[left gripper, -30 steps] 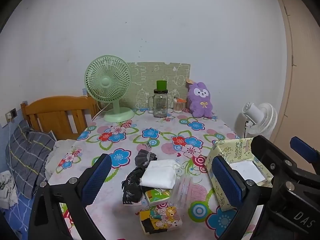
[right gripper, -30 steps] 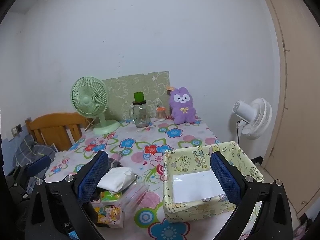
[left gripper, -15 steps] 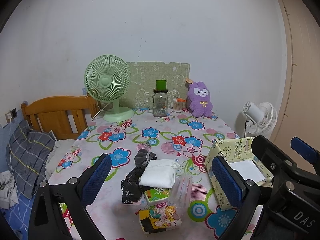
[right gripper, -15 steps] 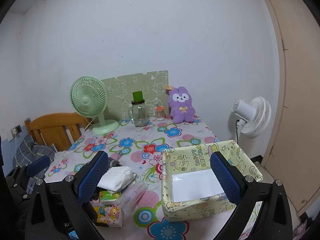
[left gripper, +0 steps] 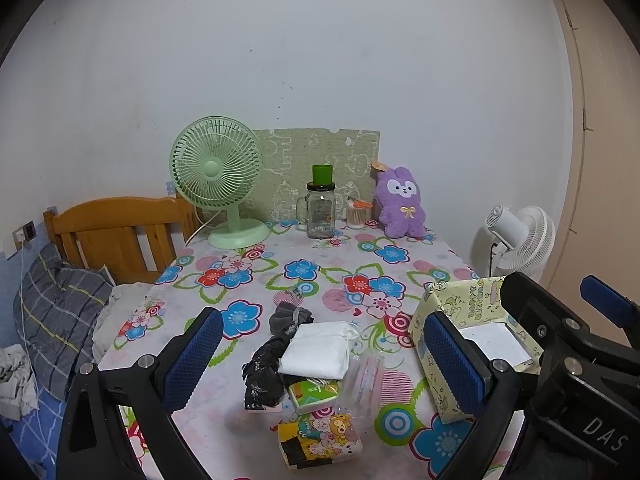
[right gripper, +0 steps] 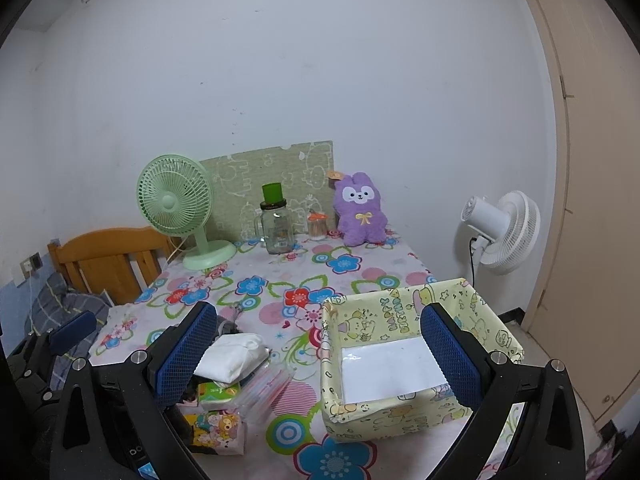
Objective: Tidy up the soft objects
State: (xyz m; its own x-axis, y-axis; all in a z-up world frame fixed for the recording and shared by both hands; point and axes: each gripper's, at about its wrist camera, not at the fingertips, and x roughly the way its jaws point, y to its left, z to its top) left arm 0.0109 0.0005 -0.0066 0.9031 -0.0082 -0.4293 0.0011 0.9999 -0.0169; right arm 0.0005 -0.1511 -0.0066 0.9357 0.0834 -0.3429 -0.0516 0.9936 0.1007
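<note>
The left gripper's finger covers the near-left wall of the yellow box, and the black frame of the right gripper hides its right side. The dark cloth lies partly under the white folded cloth (its full shape cannot be told). The jar's label is too small to read.

The right gripper is held wide open above a floral tablecloth; a yellow cartoon-print box is seen beside a folded white cloth stacked on tissue packs
</note>
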